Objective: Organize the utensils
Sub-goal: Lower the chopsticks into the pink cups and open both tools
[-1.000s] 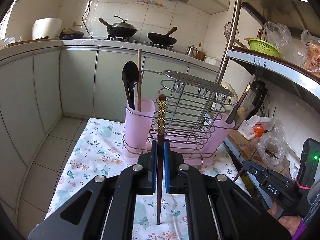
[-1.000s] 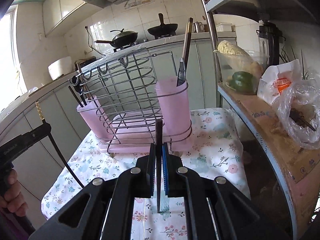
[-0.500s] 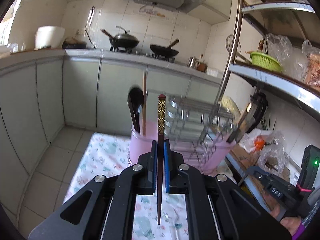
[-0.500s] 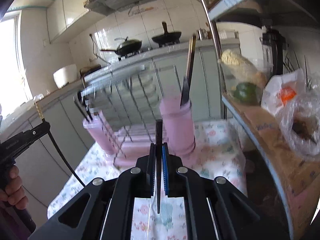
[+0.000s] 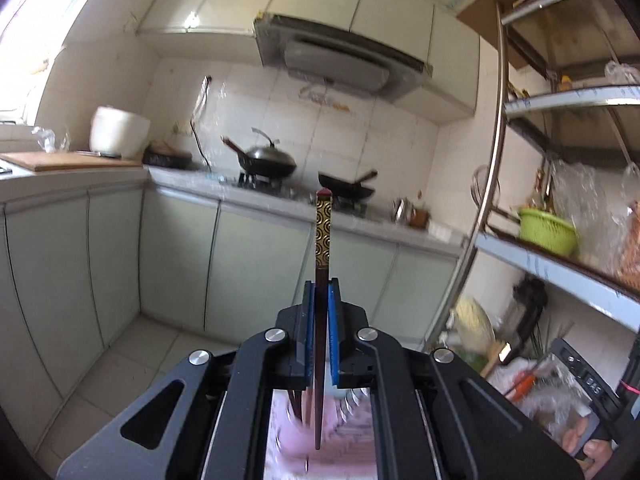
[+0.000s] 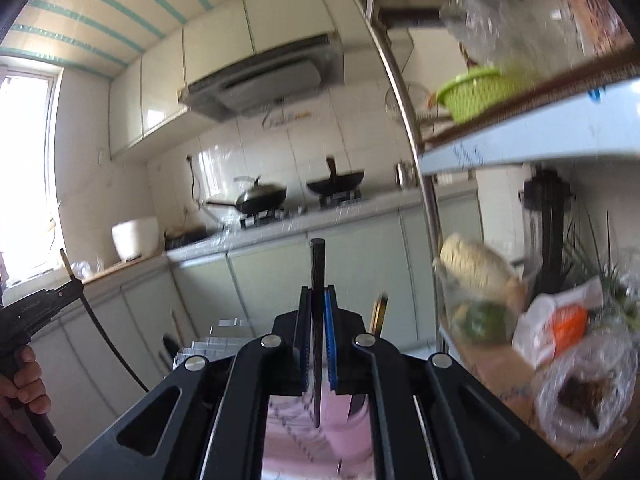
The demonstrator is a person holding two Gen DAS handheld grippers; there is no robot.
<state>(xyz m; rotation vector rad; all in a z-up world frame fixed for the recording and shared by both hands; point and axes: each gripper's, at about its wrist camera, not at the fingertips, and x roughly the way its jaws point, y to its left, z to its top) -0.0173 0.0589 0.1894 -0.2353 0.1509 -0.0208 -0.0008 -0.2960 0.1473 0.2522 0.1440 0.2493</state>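
Note:
My left gripper (image 5: 320, 292) is shut on a dark red chopstick (image 5: 322, 248) with a gold-patterned top, held upright between the blue pads. My right gripper (image 6: 318, 296) is shut on a plain black chopstick (image 6: 318, 276), also upright. Both are raised high, pointing almost level at the kitchen wall. The pink utensil rack (image 5: 340, 428) shows only as a blur low between the left gripper's arms. In the right wrist view the pink holder (image 6: 340, 412) sits low, with a knife handle (image 6: 378, 314) sticking up. The left gripper (image 6: 74, 286) with its chopstick appears at that view's left edge.
A metal shelf unit (image 5: 560, 264) with a green basket (image 5: 548, 232) stands at the right. Its steel post (image 6: 416, 148) curves close by. Bags and vegetables (image 6: 480, 276) fill the lower shelf. A counter with two woks (image 5: 268, 160) runs along the far wall.
Both grippers have risen with their chopsticks and tilted up. The rack and floral cloth have dropped to the bottom of both views. The range hood and upper cabinets now fill the frames.

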